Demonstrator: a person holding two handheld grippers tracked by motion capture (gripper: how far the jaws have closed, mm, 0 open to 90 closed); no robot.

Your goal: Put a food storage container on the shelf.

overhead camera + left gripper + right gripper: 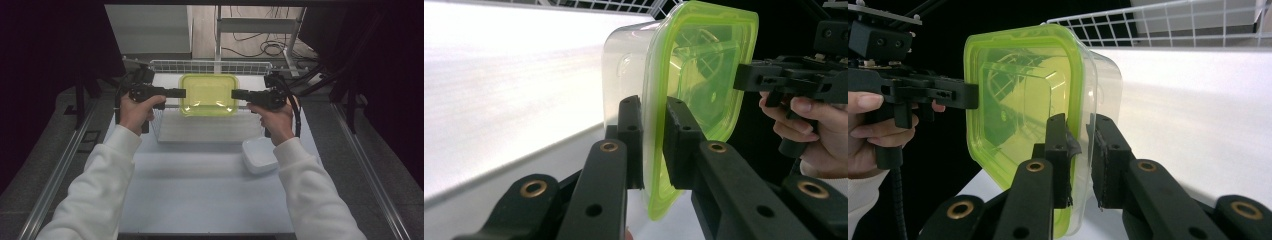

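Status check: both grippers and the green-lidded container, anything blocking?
Left gripper and right gripper each clamp the lid rim of the container, opposite sides. Container over the wire rack. White bowl nearby, not blocking.

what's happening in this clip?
A person holds a claw in each hand and grips a clear container with a yellow-green lid from both sides. The left claw and the right claw each pinch the lid's rim at opposite ends; both gripper views show the jaws closed across that rim. The container is over the raised platform in front of the wire basket; whether it rests there or is lifted is unclear. A white dish sits near the right forearm.
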